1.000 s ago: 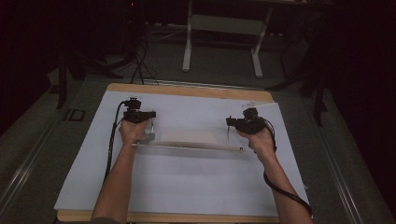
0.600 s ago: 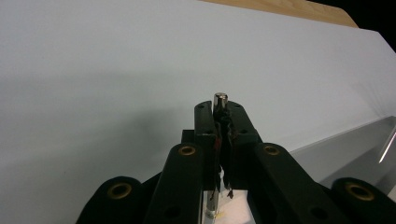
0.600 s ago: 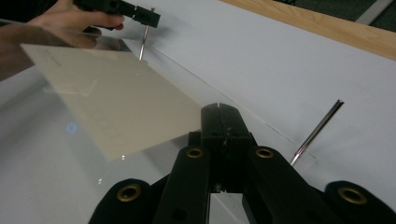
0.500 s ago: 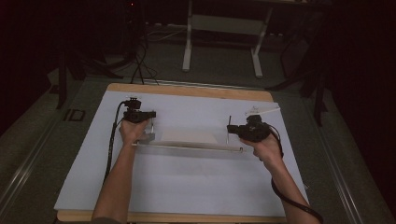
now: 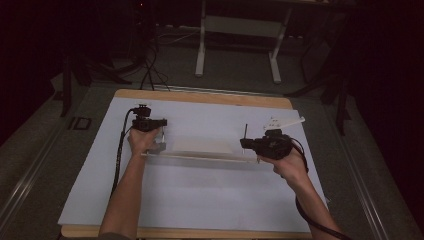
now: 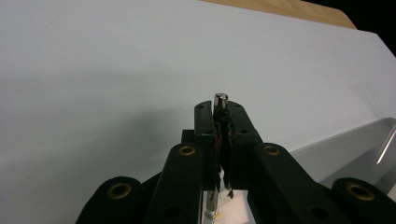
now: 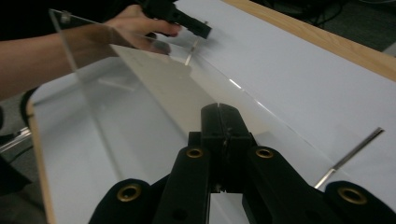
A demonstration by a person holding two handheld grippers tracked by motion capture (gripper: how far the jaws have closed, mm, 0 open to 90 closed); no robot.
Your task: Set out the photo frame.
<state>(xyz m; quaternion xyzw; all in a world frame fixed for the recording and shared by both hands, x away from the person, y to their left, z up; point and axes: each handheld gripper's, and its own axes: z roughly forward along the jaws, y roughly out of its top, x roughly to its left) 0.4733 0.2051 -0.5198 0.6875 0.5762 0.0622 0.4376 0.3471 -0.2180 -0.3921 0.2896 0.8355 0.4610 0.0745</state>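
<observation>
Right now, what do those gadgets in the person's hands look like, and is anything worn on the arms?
Both the left gripper and the right gripper are chunky black tools. Each has two flat black jaws on arms with brass-ringed pivot holes. A black cable trails from each. The forearms are bare, with no sleeves in view.

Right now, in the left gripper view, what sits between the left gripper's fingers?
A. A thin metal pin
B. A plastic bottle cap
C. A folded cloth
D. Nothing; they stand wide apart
A: the left gripper has its fingers closed together on a thin metal pin, whose shiny rounded tip sticks up just past them above the white sheet.
</observation>
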